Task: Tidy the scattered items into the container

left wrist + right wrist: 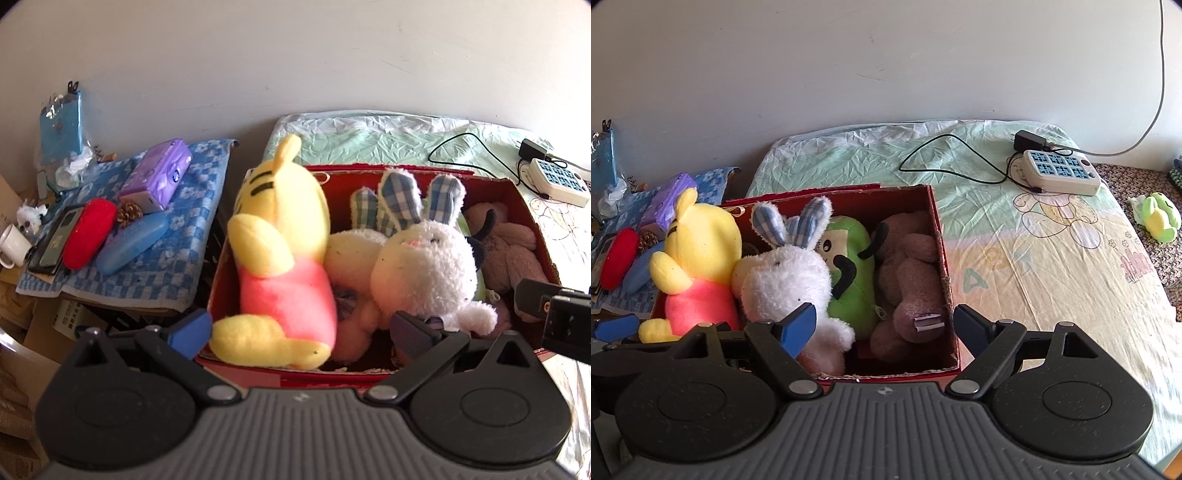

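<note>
4 plush toys fill the red box (938, 236), both grippers' fingers open and empty; next, likely fetch the green toy (1158, 221) from the bed (1052, 280).

The green plush (849, 266) lies half buried behind the white rabbit (786, 284); the phone (55, 240) sits partly under the red case (88, 236); the mug (13, 245) is cut off at the frame's edge.
</note>
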`<state>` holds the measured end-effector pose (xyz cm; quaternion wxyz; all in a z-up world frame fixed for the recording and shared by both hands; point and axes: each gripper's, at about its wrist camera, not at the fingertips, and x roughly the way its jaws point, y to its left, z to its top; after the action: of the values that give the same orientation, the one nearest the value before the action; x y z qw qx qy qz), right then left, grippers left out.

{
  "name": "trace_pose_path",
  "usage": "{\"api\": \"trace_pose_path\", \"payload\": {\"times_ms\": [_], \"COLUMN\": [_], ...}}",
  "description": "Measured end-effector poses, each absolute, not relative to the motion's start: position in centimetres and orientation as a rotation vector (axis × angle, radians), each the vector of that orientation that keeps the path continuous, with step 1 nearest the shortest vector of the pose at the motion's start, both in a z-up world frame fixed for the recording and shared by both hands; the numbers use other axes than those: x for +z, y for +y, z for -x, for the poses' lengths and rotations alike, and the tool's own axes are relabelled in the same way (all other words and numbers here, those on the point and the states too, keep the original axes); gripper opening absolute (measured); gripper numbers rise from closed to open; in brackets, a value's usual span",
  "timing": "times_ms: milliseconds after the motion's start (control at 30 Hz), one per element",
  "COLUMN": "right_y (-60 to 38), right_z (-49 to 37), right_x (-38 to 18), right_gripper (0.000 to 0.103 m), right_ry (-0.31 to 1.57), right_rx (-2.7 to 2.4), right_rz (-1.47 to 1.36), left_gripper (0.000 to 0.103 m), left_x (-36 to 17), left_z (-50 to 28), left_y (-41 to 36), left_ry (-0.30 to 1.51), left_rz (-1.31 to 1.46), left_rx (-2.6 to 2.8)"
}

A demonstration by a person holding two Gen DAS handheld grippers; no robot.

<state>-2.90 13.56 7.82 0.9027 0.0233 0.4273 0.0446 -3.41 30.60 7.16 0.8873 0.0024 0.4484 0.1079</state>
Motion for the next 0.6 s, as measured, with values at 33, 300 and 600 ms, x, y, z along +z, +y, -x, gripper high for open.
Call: {"api": "trace_pose_path", "payload": {"times_ms": [33,300,600], "right_y": [13.5,12.7,11.9], "right_z": [2.9,3.0,2.7], "right_x": [7.8,7.6,8.1], "right_gripper": [0.084,0.084,0.084], "right_ry": [0.886,0.895,0.900], "right_rx": [0.090,0.066,0.053], "right_rz": [-0.051,-0.064,-0.079], "left_gripper": [0.102,0.102,0.102], "left_x": [7.2,7.2,7.5], "left_z": [3.4,2.9,2.1], "left_y": [30.5,29.8,28.7], "left_ry": [0.931,0.920,0.924], "left_rz": [-0.007,-0.023,-0.039], "left_rx": [0.222,0.188,0.149]}}
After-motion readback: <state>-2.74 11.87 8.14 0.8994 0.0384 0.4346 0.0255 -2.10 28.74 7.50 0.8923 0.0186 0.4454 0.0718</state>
